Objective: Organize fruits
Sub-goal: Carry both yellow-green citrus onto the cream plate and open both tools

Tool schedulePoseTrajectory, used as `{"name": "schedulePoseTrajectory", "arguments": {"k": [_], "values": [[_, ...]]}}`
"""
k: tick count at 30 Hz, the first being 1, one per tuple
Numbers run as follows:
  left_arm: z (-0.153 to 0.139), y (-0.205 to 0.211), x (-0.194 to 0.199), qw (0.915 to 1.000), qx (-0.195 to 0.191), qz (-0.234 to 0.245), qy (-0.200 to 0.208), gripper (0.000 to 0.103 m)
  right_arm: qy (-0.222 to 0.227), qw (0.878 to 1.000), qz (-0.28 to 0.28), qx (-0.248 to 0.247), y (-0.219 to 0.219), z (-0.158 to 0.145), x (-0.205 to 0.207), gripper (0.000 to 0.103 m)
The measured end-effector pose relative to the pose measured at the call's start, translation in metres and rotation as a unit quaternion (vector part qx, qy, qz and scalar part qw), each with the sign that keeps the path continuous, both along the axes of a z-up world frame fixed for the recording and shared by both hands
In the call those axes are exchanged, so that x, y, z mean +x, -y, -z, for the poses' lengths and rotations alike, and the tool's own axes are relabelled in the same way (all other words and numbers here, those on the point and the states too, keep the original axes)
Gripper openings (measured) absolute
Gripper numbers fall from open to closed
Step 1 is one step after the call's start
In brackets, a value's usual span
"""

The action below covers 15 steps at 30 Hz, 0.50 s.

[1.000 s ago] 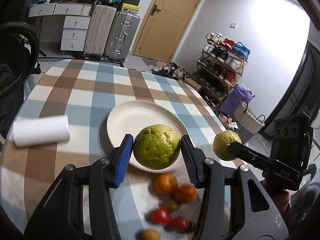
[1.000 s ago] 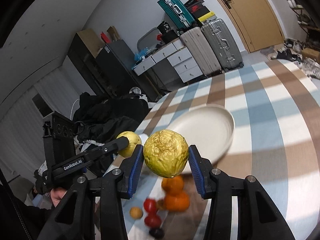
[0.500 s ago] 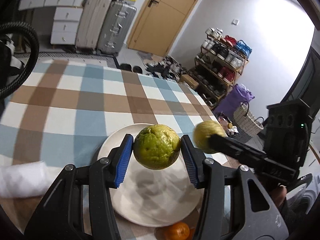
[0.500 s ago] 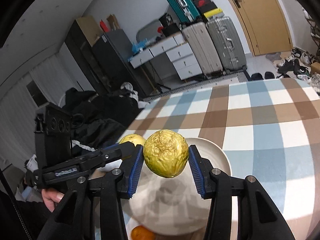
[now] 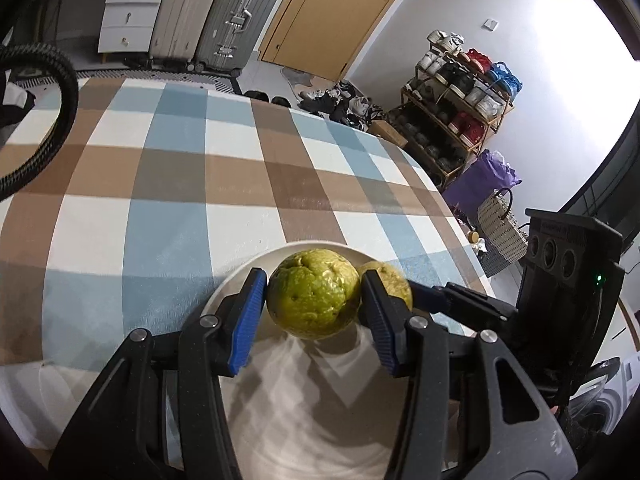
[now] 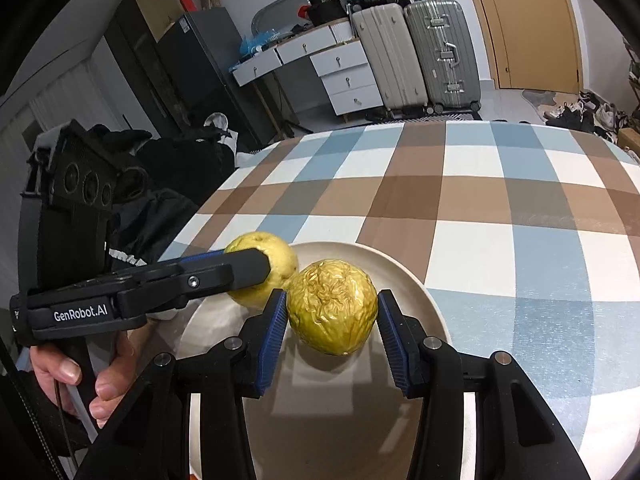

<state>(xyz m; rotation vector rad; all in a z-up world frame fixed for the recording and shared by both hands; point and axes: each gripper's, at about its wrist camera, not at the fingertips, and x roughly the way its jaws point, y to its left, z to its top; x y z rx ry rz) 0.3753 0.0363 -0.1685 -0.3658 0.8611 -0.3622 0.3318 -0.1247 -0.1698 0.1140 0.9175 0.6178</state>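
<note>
Gripping bumpy green guava, left gripper, right gripper clamping wrinkled yellow fruit

matt cream plate, wrinkled glossy yellow fruit — dimpled green fruit, woven checked tablecloth

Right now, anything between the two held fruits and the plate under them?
Nothing visible. The green guava in the left gripper and the wrinkled yellow fruit in the right gripper hang over bare cream plate; the fruits nearly touch.
</note>
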Motion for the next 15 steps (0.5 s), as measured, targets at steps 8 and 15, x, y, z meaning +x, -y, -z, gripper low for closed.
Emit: {"name": "schedulePoseTrajectory", "arguments": {"k": [8, 15], "values": [[0.011, 0.001, 0.012, 0.9997, -0.01, -0.011, -0.018, 0.046, 0.005, 0.999, 0.005, -0.031, -0.008, 0.004, 0.006, 0.047], [0.003, 0.003, 0.009, 0.9997, 0.006, -0.024, 0.0, 0.059, 0.016, 0.999, 0.003, -0.039, -0.009, -0.003, 0.002, 0.051]]}}
